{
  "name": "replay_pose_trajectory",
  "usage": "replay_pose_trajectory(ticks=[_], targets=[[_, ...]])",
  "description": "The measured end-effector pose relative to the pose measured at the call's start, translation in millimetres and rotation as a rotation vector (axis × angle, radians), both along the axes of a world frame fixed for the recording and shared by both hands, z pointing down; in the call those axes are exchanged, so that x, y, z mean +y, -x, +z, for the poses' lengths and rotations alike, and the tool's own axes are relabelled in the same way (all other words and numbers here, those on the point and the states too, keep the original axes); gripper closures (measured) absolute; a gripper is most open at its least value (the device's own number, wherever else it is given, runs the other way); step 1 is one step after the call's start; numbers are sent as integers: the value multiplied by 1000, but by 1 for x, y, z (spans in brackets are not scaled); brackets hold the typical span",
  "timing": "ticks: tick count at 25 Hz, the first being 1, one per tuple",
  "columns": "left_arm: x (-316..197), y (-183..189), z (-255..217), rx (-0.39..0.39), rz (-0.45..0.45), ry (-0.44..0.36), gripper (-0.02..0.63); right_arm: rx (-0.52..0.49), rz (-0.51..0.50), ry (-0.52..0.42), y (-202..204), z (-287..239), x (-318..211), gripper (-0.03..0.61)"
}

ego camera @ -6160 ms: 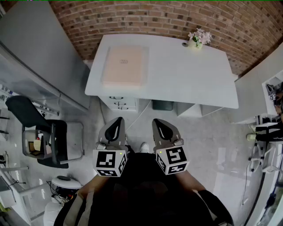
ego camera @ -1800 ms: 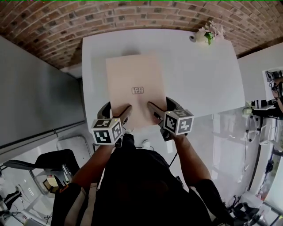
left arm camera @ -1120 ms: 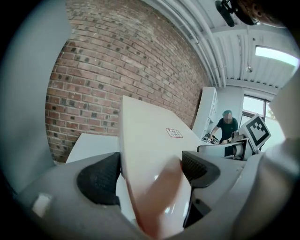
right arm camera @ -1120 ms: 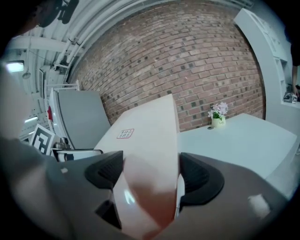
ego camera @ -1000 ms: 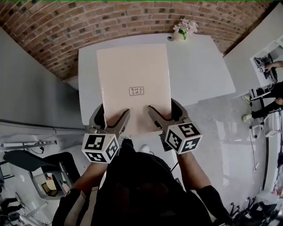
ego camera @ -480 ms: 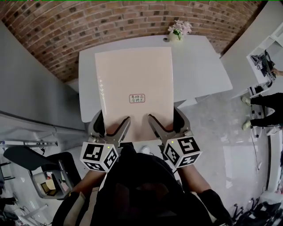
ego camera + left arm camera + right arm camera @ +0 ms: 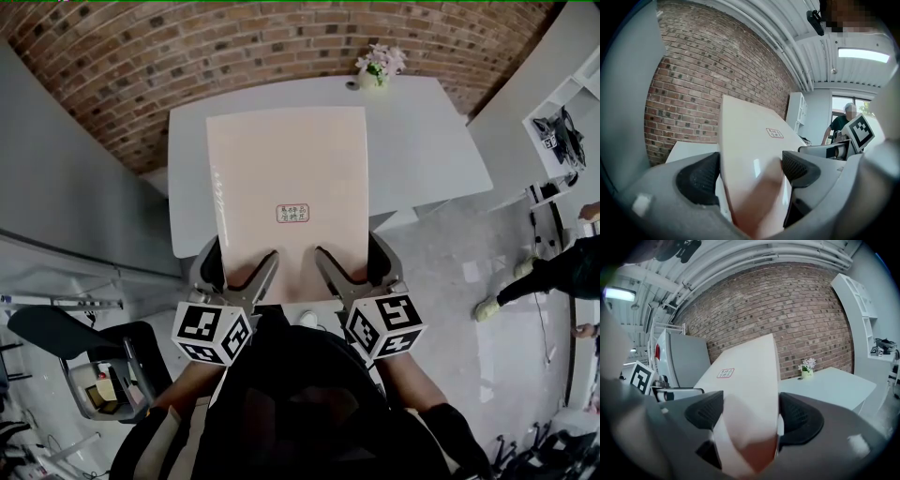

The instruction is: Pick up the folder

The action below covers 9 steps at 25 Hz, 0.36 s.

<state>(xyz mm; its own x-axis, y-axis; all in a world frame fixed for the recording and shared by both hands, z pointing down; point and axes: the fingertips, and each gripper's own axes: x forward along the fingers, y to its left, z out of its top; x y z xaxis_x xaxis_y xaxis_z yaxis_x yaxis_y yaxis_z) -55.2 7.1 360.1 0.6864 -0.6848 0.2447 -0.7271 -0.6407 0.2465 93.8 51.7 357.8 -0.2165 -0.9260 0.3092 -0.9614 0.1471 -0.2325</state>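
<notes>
Folder (image 7: 286,187) lifted off table (image 7: 427,141) since two seconds back, now steady. Left gripper (image 7: 239,269) and right gripper (image 7: 354,267) both clamp its 6 o'clock edge. Pick-up looks complete.

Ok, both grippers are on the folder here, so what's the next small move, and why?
Probably raise both grippers together a little. The left gripper and right gripper are each shut on the folder at its near edge, and it tilts up off the white table, so the grasp looks done; only clearing the table remains.
</notes>
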Motion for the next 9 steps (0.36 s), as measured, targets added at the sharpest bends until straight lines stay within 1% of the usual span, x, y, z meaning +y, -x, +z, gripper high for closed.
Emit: replay_pose_trajectory(ticks=[9], targets=[[3, -1, 3, -7, 5, 11, 199, -5, 5, 10, -1, 3, 4, 201]])
